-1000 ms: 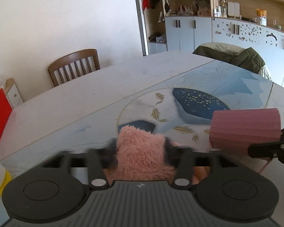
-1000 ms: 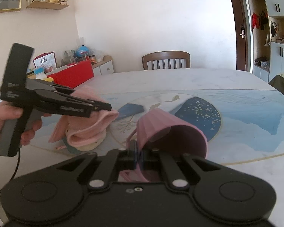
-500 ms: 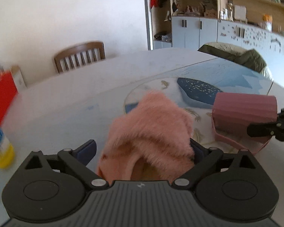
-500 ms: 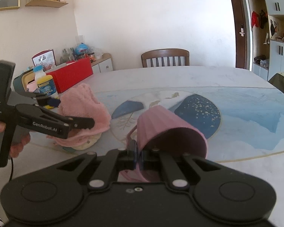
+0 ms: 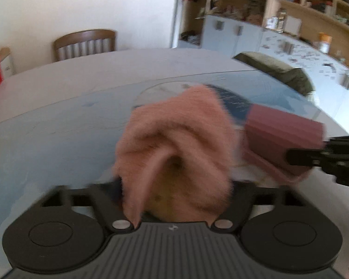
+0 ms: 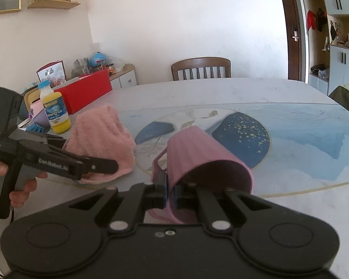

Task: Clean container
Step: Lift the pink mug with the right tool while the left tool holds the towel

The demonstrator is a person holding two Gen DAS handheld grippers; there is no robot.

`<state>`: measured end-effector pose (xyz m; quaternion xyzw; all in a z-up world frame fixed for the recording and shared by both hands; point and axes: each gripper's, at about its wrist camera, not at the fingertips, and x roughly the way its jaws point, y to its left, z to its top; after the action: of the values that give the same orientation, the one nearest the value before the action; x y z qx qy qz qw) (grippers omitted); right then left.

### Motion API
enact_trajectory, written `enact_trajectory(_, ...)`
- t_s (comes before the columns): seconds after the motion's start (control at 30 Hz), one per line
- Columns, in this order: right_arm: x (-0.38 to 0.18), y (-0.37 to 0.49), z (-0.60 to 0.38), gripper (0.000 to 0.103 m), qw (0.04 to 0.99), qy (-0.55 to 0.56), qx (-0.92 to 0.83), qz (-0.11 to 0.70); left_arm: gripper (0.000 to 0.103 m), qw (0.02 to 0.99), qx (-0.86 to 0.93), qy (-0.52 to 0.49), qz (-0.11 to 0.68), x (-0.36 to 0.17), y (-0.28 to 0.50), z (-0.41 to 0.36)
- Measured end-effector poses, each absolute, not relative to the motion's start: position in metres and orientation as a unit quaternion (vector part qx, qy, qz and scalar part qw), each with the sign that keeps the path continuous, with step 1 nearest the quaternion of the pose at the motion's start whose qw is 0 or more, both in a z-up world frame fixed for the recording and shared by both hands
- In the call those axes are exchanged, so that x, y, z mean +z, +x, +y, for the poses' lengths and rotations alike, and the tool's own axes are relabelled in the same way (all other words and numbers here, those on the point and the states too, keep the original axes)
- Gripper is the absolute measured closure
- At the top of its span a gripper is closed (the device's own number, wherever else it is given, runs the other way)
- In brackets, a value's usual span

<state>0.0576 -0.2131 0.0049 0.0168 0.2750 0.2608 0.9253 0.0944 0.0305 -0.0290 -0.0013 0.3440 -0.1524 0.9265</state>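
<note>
In the near foreground the right hand-held gripper [image 6: 171, 194] pinches the rim of a ribbed pink container [image 6: 204, 160], which is tipped with its mouth toward the camera. At left, the left hand-held gripper [image 6: 104, 165], its jaws just closing, sits at a fluffy pink cloth [image 6: 102, 137] on the desk [image 6: 221, 97]. A yellow bottle [image 6: 54, 111] stands farther left.

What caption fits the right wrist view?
Right gripper pinches tilted pink cup by its rim; left gripper around pink cloth.

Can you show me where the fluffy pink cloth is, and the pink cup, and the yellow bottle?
cloth [image 6: 100, 134]: right wrist view, the middle of its fluffy heap.
cup [image 6: 197, 148]: right wrist view, its ribbed side.
bottle [image 6: 55, 114]: right wrist view, its blue label.
</note>
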Motion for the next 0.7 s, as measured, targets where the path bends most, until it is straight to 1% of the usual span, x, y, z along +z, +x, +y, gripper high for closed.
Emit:
enact_trajectory(0.17, 0.004, 0.059, -0.213, 0.098, 0.926, 0.021, 0.257, 0.274, 0.048, 0.935, -0.141, 0.025, 0.324, -0.023, 0.087, 0.017)
enact_trajectory(0.27, 0.004, 0.058, -0.21, 0.099, 0.927, 0.016, 0.259, 0.27, 0.049, 0.94, -0.155, 0.02, 0.305, -0.006, 0.078, 0.012)
enact_trajectory(0.5, 0.007, 0.051, -0.198, 0.099, 0.925, -0.014, 0.279, 0.259, 0.049, 0.934, -0.26, 0.01, 0.245, 0.051, 0.052, -0.015)
enact_trajectory(0.57, 0.008, 0.048, -0.195, 0.099, 0.922, -0.02, 0.289, 0.257, 0.049, 0.924, -0.285, 0.011, 0.255, 0.055, 0.054, -0.026)
enact_trajectory(0.7, 0.011, 0.043, -0.19, 0.099, 0.919, -0.032, 0.3, 0.253, 0.049, 0.909, -0.3, 0.012, 0.29, 0.042, 0.069, -0.04)
